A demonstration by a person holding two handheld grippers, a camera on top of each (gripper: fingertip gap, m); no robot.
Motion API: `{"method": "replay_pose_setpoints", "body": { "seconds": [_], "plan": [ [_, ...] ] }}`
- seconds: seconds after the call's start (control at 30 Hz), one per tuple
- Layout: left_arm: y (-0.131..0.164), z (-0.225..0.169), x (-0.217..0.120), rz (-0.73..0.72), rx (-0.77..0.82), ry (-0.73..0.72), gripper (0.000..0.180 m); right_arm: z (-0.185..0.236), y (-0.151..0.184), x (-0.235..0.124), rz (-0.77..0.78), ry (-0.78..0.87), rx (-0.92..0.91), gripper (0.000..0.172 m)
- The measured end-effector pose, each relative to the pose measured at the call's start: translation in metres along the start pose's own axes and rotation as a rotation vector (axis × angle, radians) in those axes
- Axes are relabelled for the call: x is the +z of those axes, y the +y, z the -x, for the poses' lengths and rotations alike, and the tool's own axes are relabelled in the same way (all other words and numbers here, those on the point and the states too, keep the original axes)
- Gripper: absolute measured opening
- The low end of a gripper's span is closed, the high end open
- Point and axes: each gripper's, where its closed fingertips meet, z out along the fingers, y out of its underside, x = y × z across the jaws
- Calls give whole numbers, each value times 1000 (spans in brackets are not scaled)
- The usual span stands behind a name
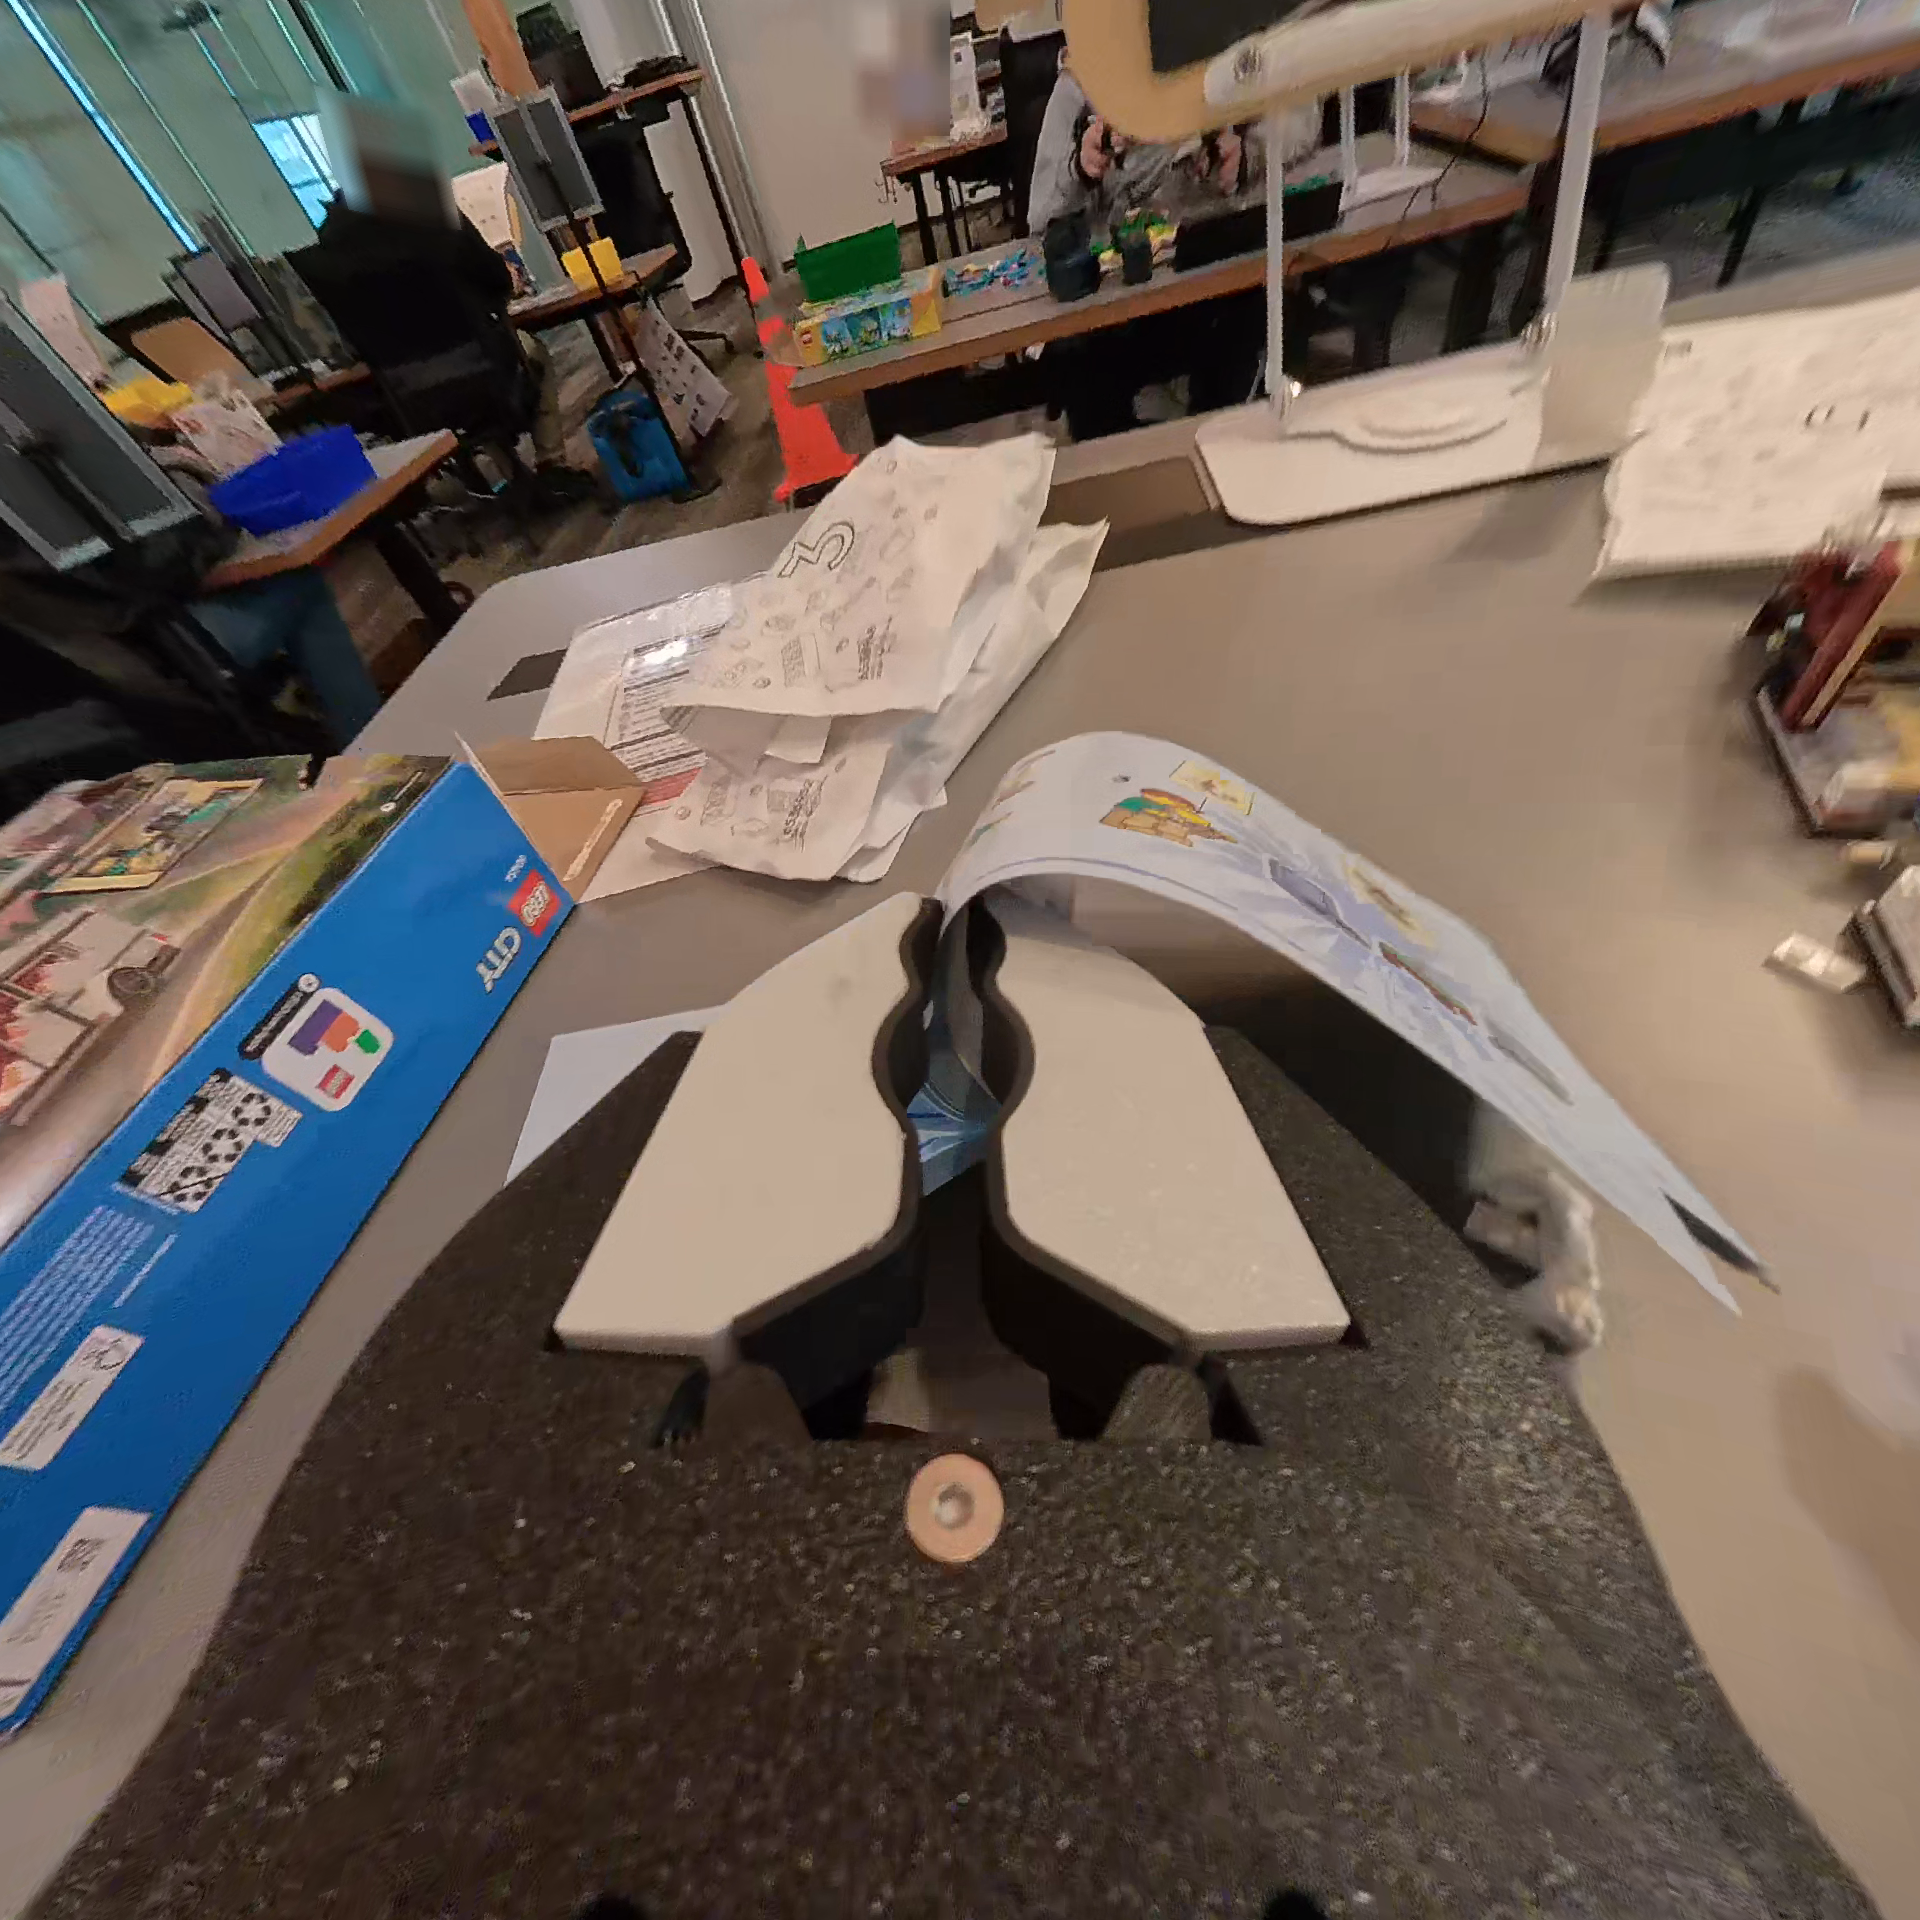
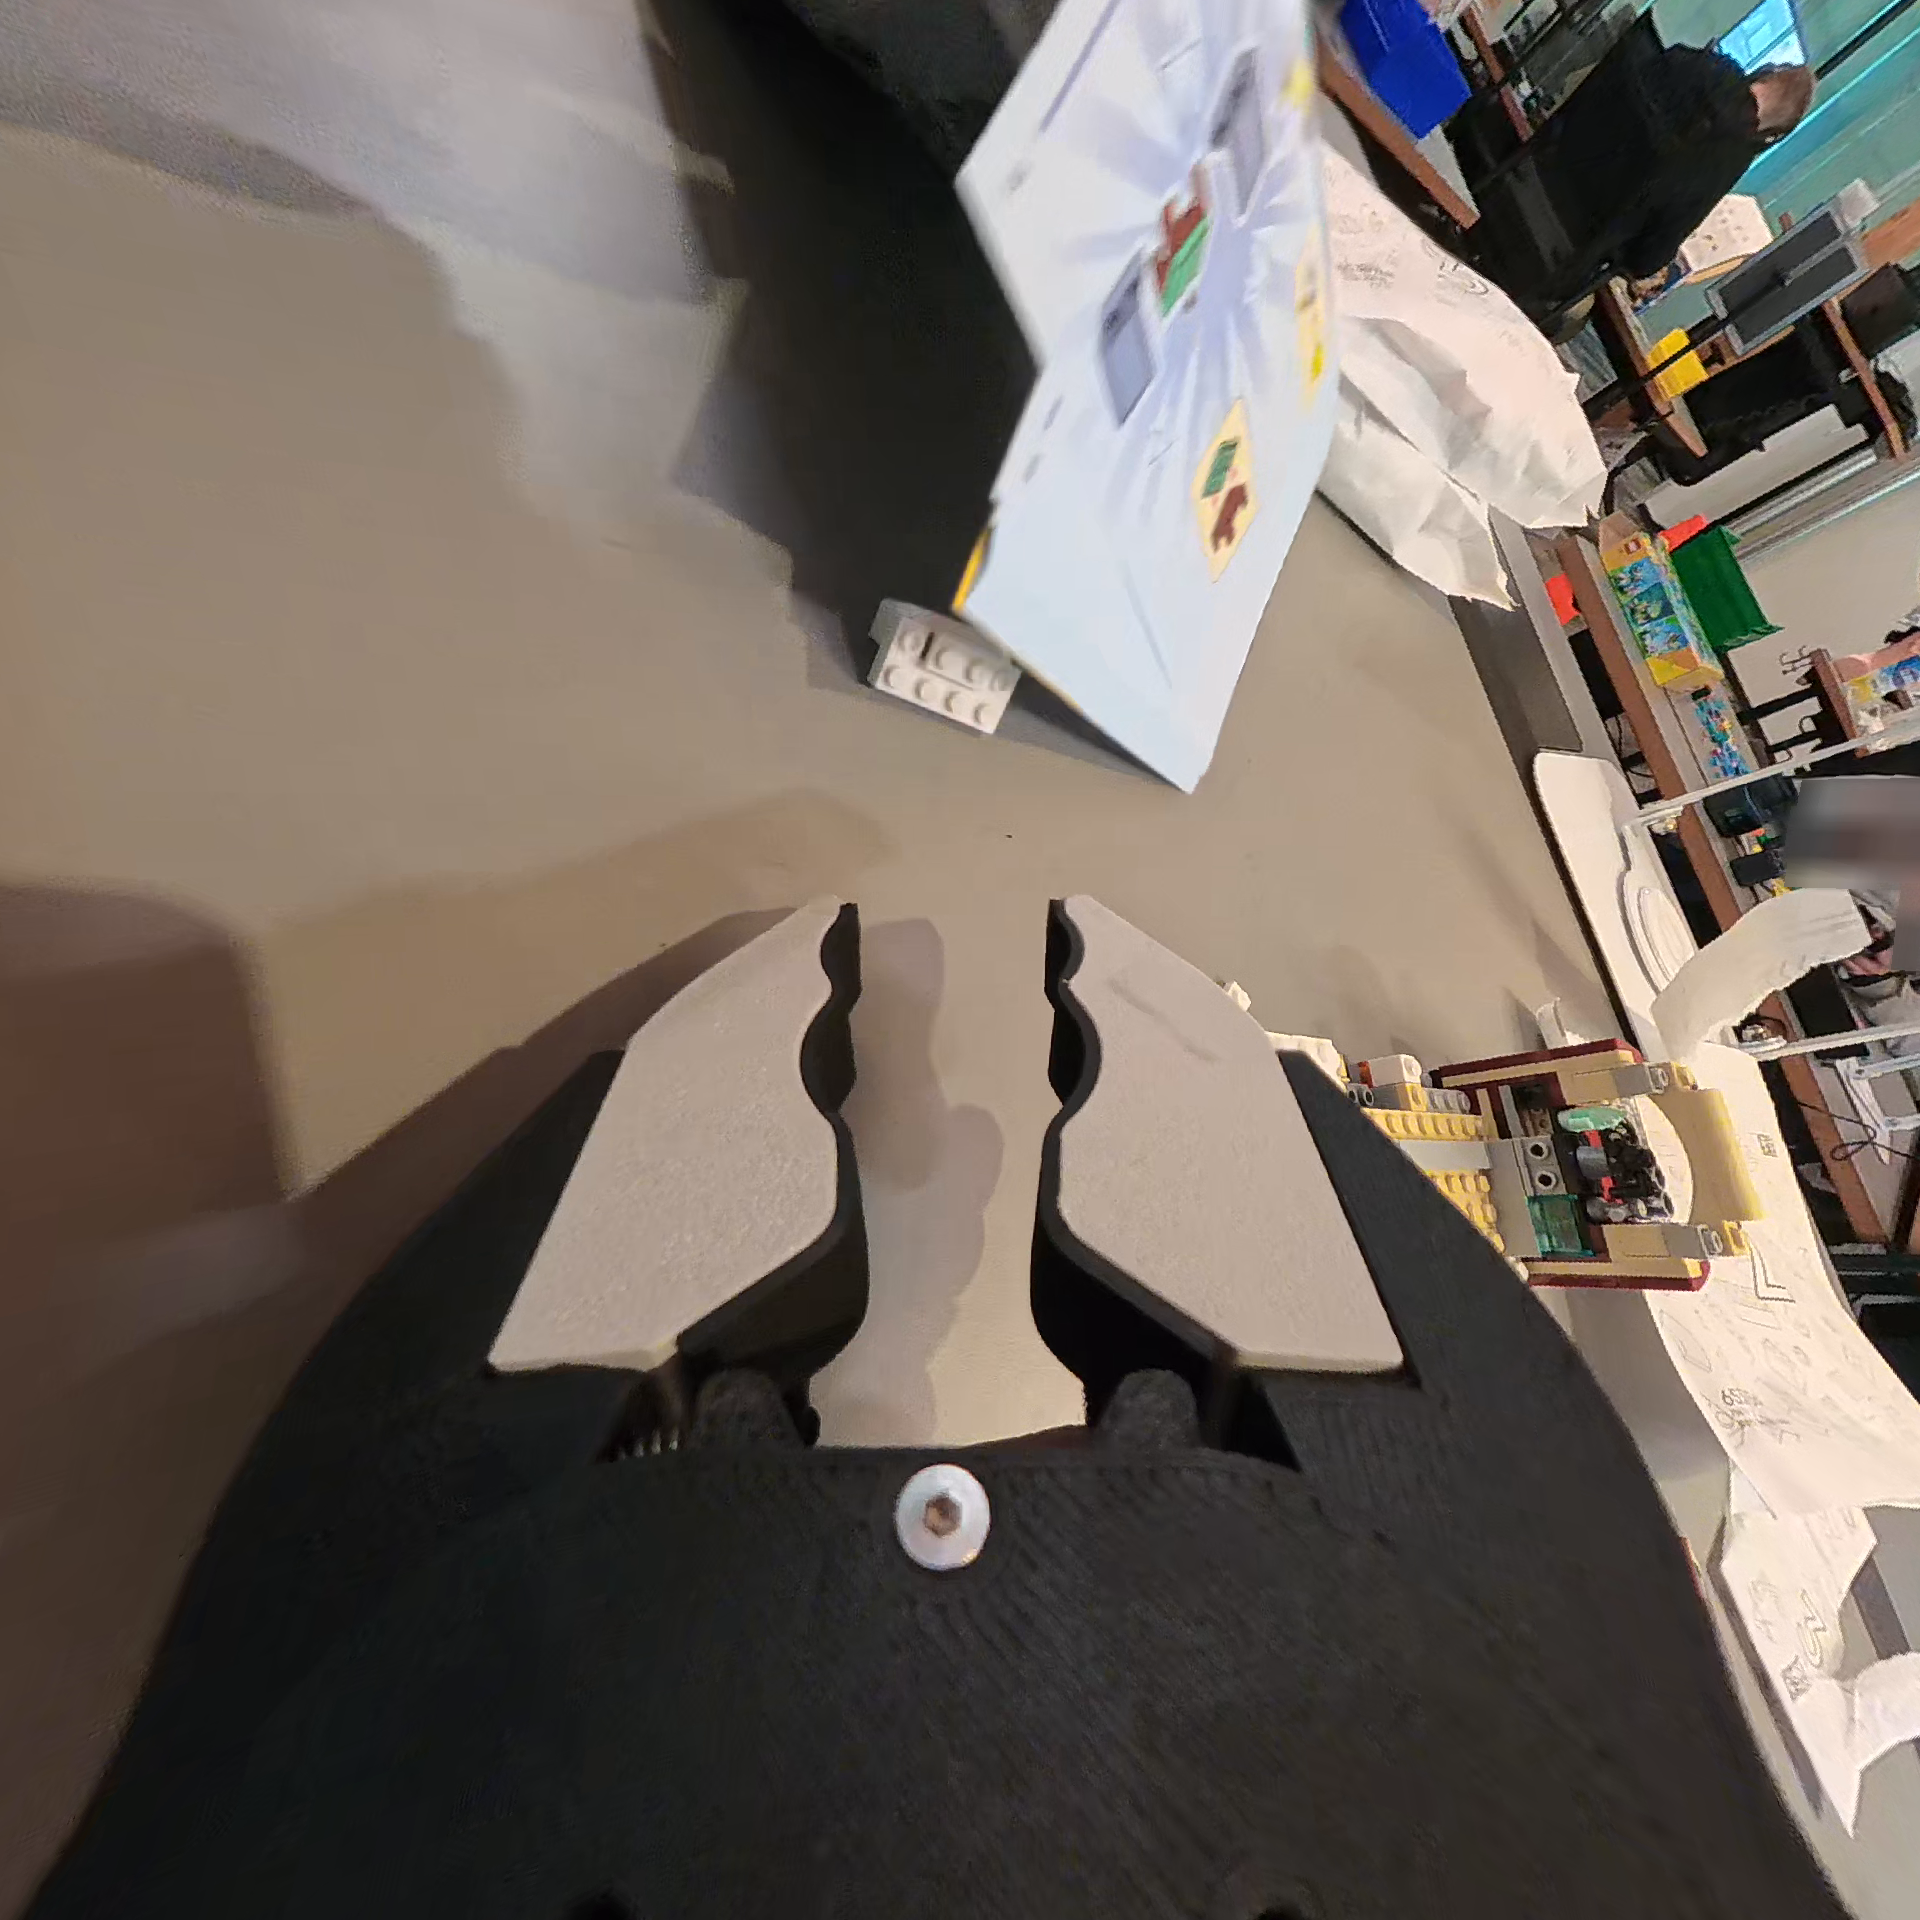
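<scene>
Your left hand-held gripper (image 1: 951, 920) pinches the pale-blue booklet (image 1: 1299, 894), pages arching right above the counter (image 1: 1299, 665).

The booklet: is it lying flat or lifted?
Lifted. The left hand-held gripper pinches its edge, and the booklet arches above the table.

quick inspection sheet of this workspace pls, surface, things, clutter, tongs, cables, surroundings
surface: grey table, mostly bare at its middle.
things: pale blue instruction booklet, lifted and arching off the table; part-built brick model; white brick under the booklet's edge.
clutter: torn white paper bags; opened blue toy box; white lamp base; printed sheet.
tongs: left tongs closed on the booklet's pages; right tongs open, nothing between them, over bare table.
cables: nothing seen on this table.
surroundings: other work tables with boxes and bins, an orange cone, seated people behind.
</scene>
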Motion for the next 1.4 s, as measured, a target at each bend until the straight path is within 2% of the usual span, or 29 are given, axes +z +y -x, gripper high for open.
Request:
{"method": "replay_pose_setpoints", "body": {
  "seconds": [0.1,0.2,0.5,0.77,0.9,0.97,1.0,1.1,1.4],
  "plan": [
    [-13,11,9,-9,-68,-1,5,0,0,0,0,-7,8,34],
    [-14,22,17,-15,-72,-27,4,0,1,1,4,-37,39,35],
    [20,22,22,-2,49,-61,4,7,-16,25,38,-145,174,51],
    [30,15,24,30,41,-7,5,5,-35,61,96,-233,405,79],
    [31,10,24,33,56,19,7,6,-29,76,181,-290,457,87],
    [31,7,23,30,66,27,7,3,-27,81,196,-289,480,84],
    [30,6,23,27,70,31,7,2,-26,81,199,-291,496,75],
    [30,3,22,20,87,42,7,-2,-21,78,196,-290,510,38],
    [33,-6,24,42,129,68,9,-24,15,50,221,-164,475,36]
  ]
}}
